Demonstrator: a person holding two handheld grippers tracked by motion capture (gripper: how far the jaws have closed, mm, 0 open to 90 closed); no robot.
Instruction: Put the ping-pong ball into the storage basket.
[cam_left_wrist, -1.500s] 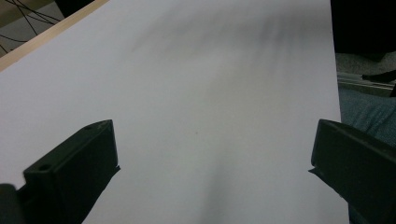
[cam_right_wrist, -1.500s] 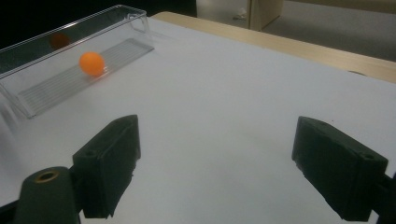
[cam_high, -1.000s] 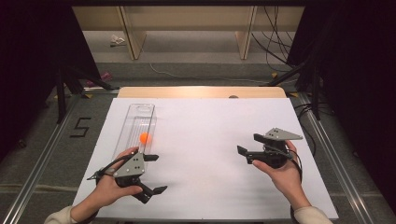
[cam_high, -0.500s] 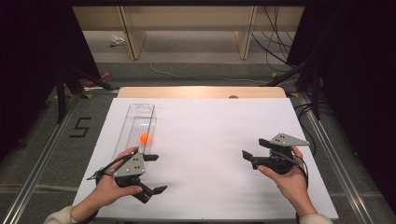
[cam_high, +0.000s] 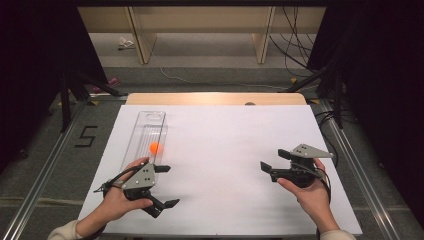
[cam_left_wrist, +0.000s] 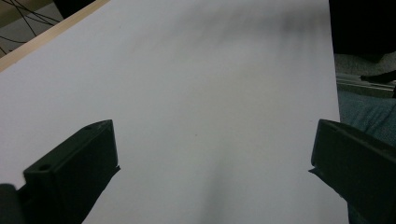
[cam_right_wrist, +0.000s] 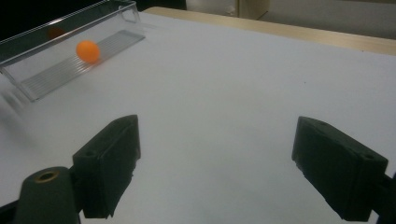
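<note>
Slightly nearer and further right than a second ago, the right claw (cam_high: 268, 169) has drawn back; the left claw (cam_high: 167, 186) has not moved. An orange ball (cam_high: 155, 147) lies inside a long clear tray (cam_high: 145, 131) on the left of the white counter (cam_high: 225, 145), just beyond the left claw. Both claws hang released, jaws spread wide, gripping nothing. By appearance, no grasp has begun; reaching for the ball remains.

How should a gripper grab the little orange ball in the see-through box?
Probably from straight above. The orange ball sits on the floor of the long clear tray, whose walls block a sideways reach. The top looks open. Pinch it across its widest middle, with the jaws lined up along the tray's length, since a round ball slips if gripped high.
</note>
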